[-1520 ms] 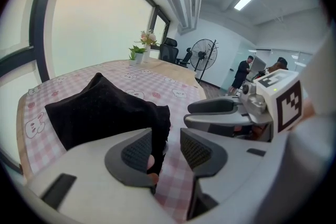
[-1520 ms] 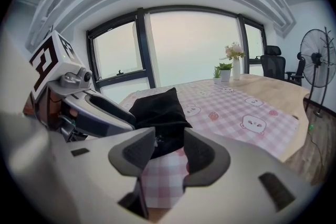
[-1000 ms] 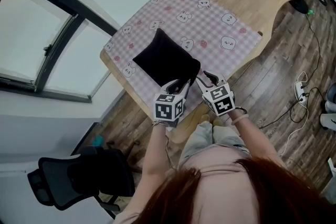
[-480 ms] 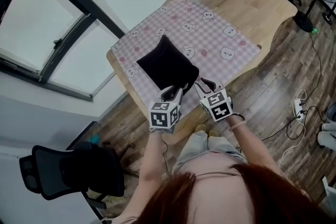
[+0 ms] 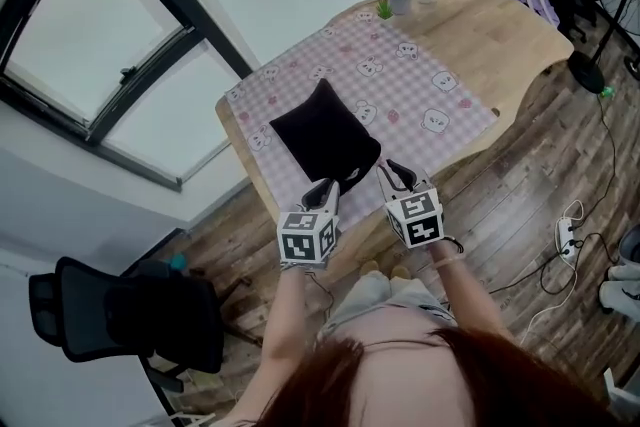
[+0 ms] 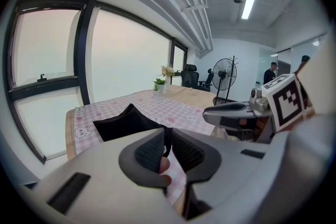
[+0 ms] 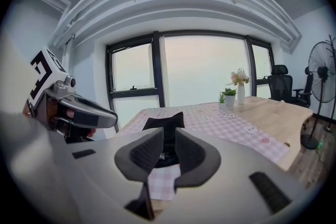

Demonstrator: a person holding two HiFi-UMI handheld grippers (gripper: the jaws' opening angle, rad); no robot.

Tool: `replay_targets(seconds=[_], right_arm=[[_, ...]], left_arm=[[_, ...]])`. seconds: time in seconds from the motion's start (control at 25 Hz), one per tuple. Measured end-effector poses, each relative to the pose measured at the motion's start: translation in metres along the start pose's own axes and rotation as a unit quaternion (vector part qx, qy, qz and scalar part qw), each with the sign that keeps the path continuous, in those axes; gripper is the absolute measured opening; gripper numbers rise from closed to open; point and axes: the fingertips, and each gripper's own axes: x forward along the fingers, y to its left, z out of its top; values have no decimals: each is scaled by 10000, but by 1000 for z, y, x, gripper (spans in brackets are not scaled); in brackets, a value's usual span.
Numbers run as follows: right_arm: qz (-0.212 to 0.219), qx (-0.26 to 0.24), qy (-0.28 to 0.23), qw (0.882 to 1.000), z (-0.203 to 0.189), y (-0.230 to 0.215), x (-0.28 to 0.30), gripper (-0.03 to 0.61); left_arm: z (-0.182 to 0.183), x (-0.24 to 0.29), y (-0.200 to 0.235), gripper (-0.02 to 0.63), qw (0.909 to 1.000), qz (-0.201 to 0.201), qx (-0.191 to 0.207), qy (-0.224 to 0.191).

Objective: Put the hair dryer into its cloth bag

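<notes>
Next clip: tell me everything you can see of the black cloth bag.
The cloth bag is black, matte, soft fabric, roughly square, lying cornerwise on the pink checked tablecloth, close to its near edge, slightly puffed; its contents do not show. The left gripper, whose jaws have just been closing, pinches a thin black strip at the bag's near edge. The right gripper, also just closing, has the bag in its gap, pads not visibly pressing.
</notes>
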Motion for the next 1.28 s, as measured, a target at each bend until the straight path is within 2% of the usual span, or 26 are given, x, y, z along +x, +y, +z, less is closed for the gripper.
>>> replay_targets(seconds=[0.36, 0.68, 1.28], right_arm=[[-146, -71, -277, 9995, 21, 2, -18, 34], [-258, -54, -508, 9984, 38, 14, -37, 8], [-361, -339, -1023, 9935, 79, 94, -79, 0]], left_arm=[[22, -24, -8, 26, 9990, 174, 140, -391], [35, -55, -17, 22, 9971, -171, 226, -704], [44, -151, -1, 21, 9877, -333, 431, -1466]])
